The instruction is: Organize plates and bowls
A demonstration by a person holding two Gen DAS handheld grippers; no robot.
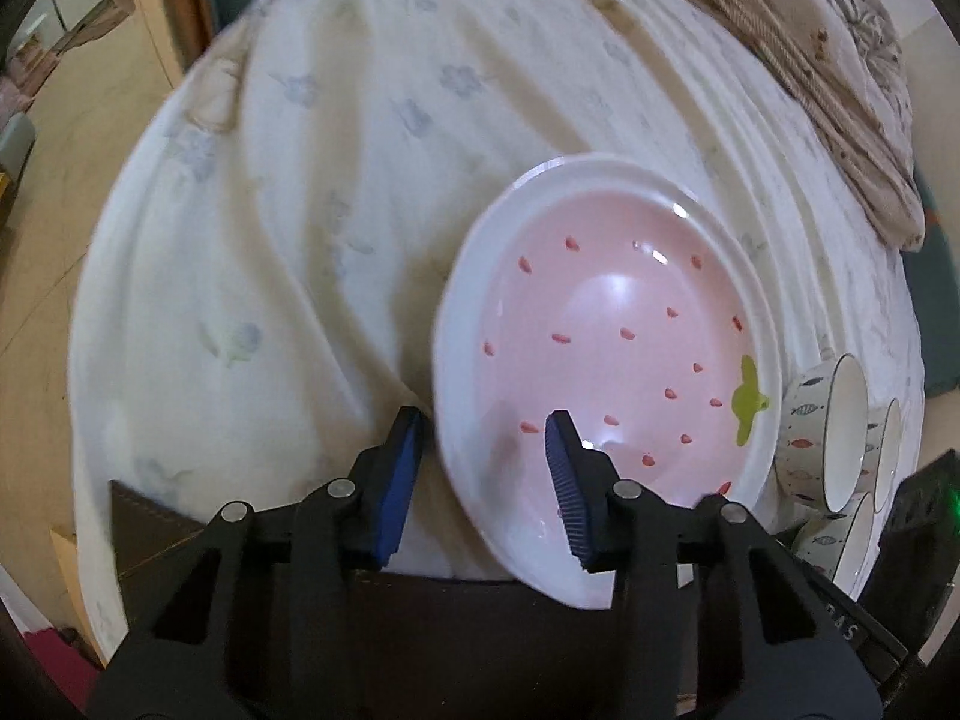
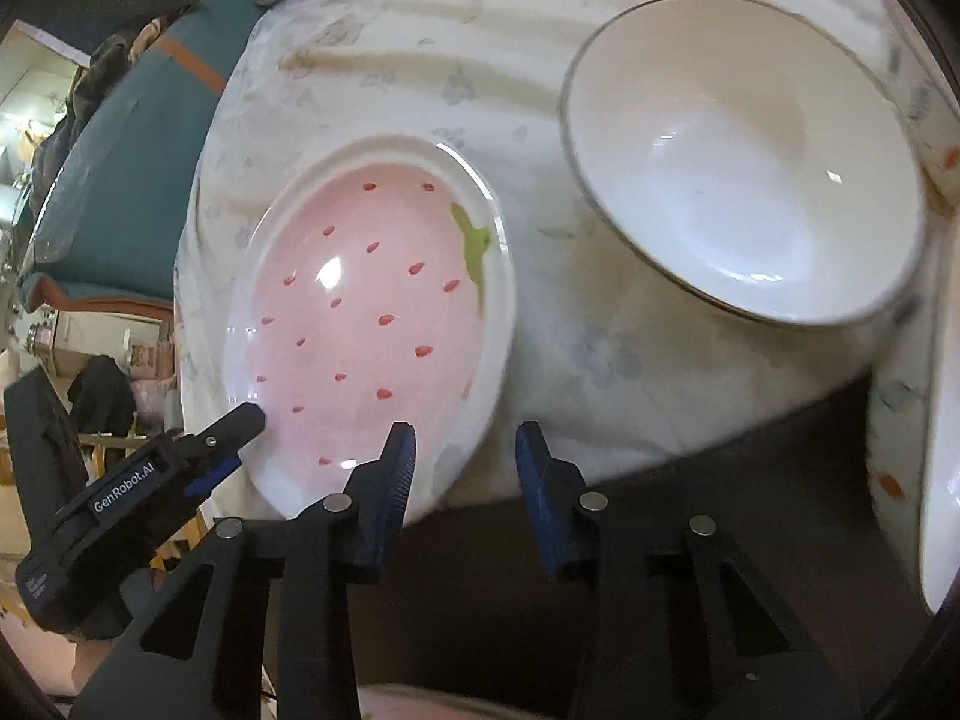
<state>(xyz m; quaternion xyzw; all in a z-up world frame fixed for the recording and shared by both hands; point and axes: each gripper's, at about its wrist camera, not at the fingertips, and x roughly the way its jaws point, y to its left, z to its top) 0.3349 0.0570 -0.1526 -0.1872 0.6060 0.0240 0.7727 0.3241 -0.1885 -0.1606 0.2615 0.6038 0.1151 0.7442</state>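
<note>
one plate (image 1: 600, 330), three bowls (image 1: 822, 438)

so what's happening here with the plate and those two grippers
A person is working two handheld grippers around a pink strawberry-pattern plate lying on a white floral sheet. The left gripper straddles the plate's near-left rim, and the right gripper straddles its near-right rim; neither clearly pinches it yet. White fish-pattern bowls sit to the right.

Floral-sheeted bed (image 1: 336, 192), pink plate (image 1: 624, 324), bowls (image 1: 822, 432)
</note>
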